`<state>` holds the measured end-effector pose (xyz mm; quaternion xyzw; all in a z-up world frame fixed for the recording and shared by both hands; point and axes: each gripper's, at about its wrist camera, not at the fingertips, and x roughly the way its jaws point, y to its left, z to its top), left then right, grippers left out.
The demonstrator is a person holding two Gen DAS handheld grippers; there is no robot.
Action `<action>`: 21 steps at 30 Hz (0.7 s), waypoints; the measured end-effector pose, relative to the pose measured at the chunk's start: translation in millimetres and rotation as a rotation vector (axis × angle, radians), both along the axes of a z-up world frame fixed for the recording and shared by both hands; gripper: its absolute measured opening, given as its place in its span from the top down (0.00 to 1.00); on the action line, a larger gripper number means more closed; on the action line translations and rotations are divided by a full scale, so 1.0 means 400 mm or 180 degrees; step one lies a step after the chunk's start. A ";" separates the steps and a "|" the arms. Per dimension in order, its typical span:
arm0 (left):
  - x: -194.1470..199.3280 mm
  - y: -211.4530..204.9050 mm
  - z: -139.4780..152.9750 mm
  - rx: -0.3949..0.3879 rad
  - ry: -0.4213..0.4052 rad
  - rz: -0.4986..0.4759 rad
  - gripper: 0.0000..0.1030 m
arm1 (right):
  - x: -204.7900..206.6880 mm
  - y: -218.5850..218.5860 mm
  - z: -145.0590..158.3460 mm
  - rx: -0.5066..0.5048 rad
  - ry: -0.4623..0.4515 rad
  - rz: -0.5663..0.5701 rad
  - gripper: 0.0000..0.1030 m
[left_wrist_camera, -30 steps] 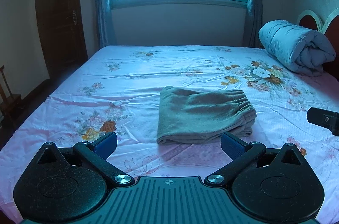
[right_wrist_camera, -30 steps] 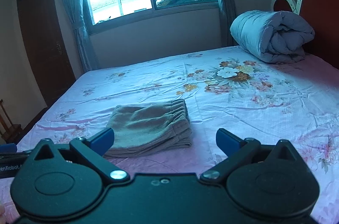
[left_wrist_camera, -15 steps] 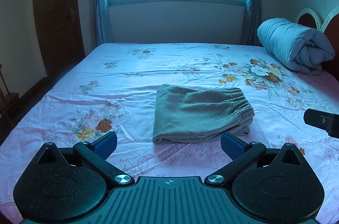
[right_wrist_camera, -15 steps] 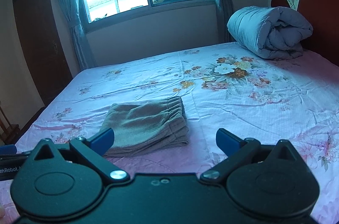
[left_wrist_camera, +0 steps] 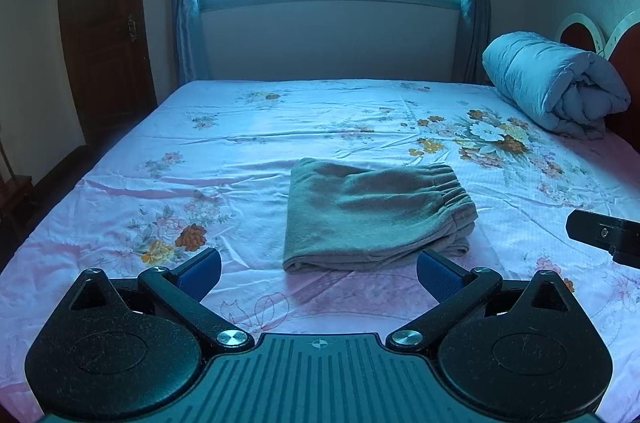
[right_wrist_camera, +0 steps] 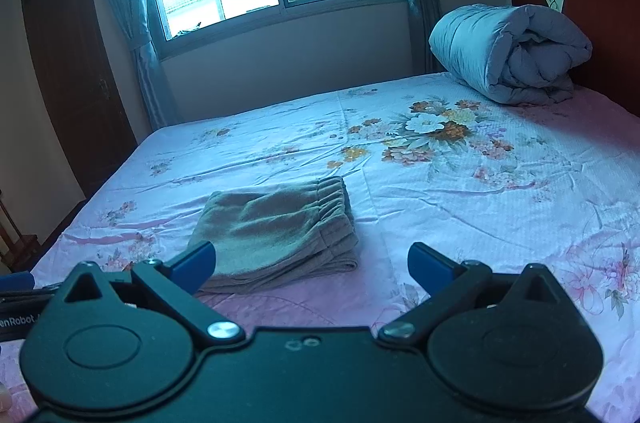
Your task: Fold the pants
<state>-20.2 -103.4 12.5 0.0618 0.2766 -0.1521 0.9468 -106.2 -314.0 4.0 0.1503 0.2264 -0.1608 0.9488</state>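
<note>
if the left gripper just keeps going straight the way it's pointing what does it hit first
Probably the folded pants. The left gripper is open and aimed at their near edge, with only bare bedsheet between. Depth is unclear, so it might meet the sheet just short of them.

A big bed point(left_wrist_camera: 280, 127) with a flowery sheet lies past the jaws, with a rolled blue blanket point(left_wrist_camera: 552, 83) far right.

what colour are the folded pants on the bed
The pants look greyish olive-brown, plain with no pattern; clearest in the left wrist view.
</note>
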 end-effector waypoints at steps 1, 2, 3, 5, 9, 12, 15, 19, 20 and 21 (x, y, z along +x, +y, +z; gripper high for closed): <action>0.001 -0.002 0.000 0.0000 0.0001 -0.0004 0.00 | 0.001 -0.001 -0.001 0.0006 0.0001 0.0007 0.06; 0.001 -0.004 0.000 0.0006 -0.0002 -0.0005 0.00 | 0.002 -0.002 -0.002 0.0005 0.0001 0.0008 0.06; 0.000 -0.006 0.000 0.0015 -0.0005 -0.0009 0.00 | 0.002 -0.002 -0.002 0.0001 0.0002 0.0004 0.06; 0.000 -0.009 0.000 0.0016 -0.0006 -0.0016 0.00 | 0.003 -0.003 -0.003 0.0009 0.0002 0.0006 0.06; 0.003 -0.012 0.000 0.0013 0.0000 -0.0017 0.00 | 0.004 -0.004 -0.003 0.0009 0.0002 0.0010 0.06; 0.003 -0.014 0.000 0.0023 -0.0004 -0.0026 0.00 | 0.004 -0.004 -0.003 0.0011 0.0001 0.0006 0.06; 0.007 -0.021 -0.001 0.0020 -0.0014 -0.0069 0.00 | 0.005 -0.004 -0.003 0.0006 0.0002 0.0008 0.06; 0.004 -0.026 0.001 -0.0083 -0.0113 -0.0134 0.01 | 0.010 -0.009 -0.005 -0.0005 0.0007 -0.0005 0.06; 0.005 -0.030 0.003 -0.0098 -0.0119 -0.0149 0.05 | 0.009 -0.008 -0.004 -0.0004 0.0003 -0.0002 0.06; 0.012 -0.035 0.005 -0.0116 -0.0104 -0.0168 0.06 | 0.010 -0.009 -0.005 -0.0003 0.0001 0.0001 0.06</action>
